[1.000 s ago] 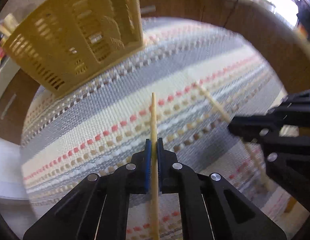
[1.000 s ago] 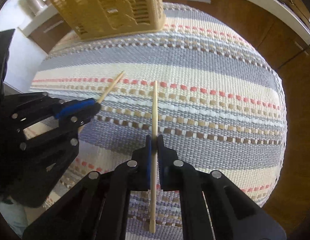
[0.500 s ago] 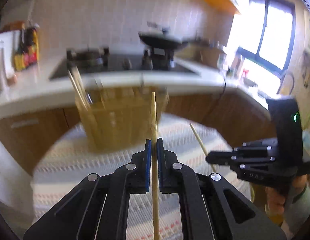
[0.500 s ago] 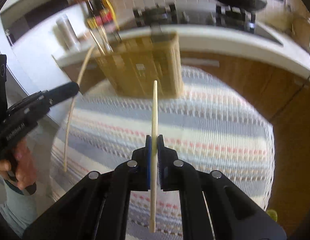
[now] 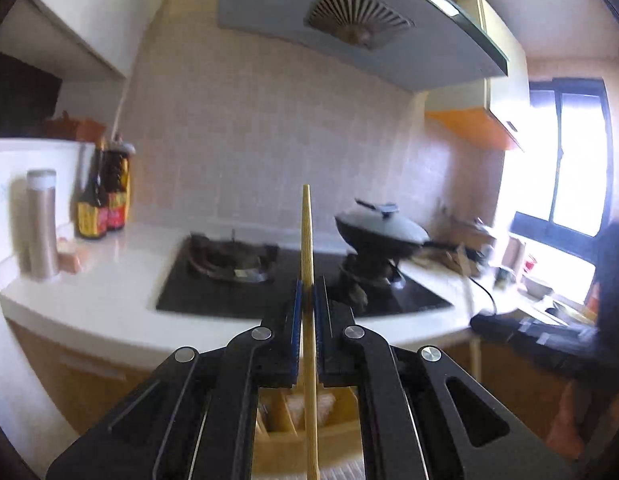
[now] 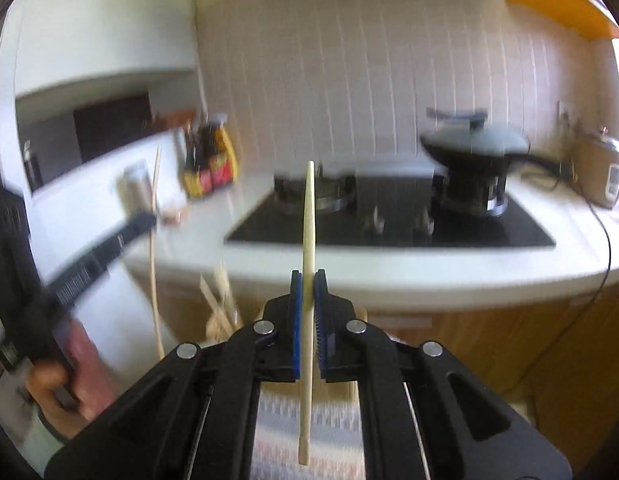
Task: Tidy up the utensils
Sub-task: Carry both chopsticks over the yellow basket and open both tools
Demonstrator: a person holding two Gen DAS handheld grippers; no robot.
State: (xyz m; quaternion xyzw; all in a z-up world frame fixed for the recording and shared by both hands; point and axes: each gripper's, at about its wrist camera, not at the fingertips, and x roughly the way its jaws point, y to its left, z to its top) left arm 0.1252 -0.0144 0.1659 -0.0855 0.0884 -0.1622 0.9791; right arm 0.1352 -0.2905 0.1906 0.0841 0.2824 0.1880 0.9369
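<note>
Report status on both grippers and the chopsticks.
Left gripper shut on chopstick. Right gripper shut on second chopstick. Utensil holder below. Path clear.

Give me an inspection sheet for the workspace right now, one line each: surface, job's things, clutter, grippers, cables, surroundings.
Surface: striped woven mat, only a strip showing between the right gripper's arms.
Job's things: one chopstick in the left gripper, one chopstick in the right; yellow utensil basket low behind the left gripper, more chopsticks standing nearby.
Clutter: sauce bottles, steel flask on the white counter.
Grippers: left gripper shut on its chopstick; right gripper shut on its chopstick; both sticks point up.
Cables: black cable hanging over the counter edge.
Surroundings: gas hob, lidded wok, range hood, window.
</note>
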